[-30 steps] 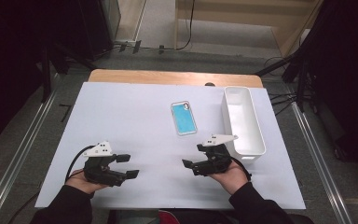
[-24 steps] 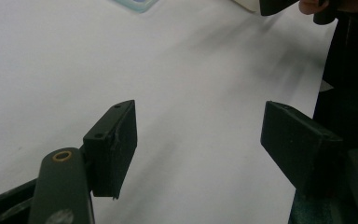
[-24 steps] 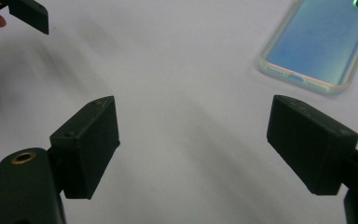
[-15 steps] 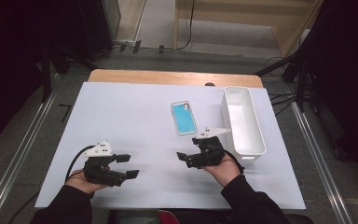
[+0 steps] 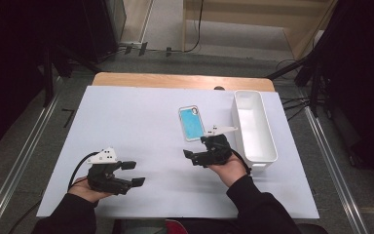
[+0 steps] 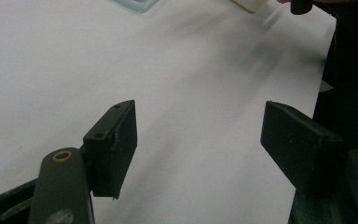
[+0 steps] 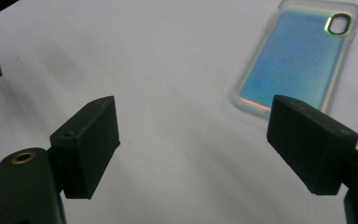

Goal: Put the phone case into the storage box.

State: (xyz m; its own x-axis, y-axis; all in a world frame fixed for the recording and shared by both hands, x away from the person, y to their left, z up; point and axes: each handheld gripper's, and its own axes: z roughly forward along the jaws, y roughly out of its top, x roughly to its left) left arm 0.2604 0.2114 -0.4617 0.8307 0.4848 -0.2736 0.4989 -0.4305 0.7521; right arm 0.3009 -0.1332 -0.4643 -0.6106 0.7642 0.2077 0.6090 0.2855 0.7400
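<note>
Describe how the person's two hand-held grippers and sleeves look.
Each hand-held gripper, left and right, is black with two blocky rectangular jaws and a pale three-cornered plate on top. A black cable loops from the left one. Brass-coloured rings sit at the jaw bases. Both sleeves are dark.

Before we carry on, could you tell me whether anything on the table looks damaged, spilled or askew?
Nothing stands out. The phone case lies flat on the white table cover, slightly angled, beside the empty white bin. Both the left gripper and right gripper are open, holding nothing.
</note>
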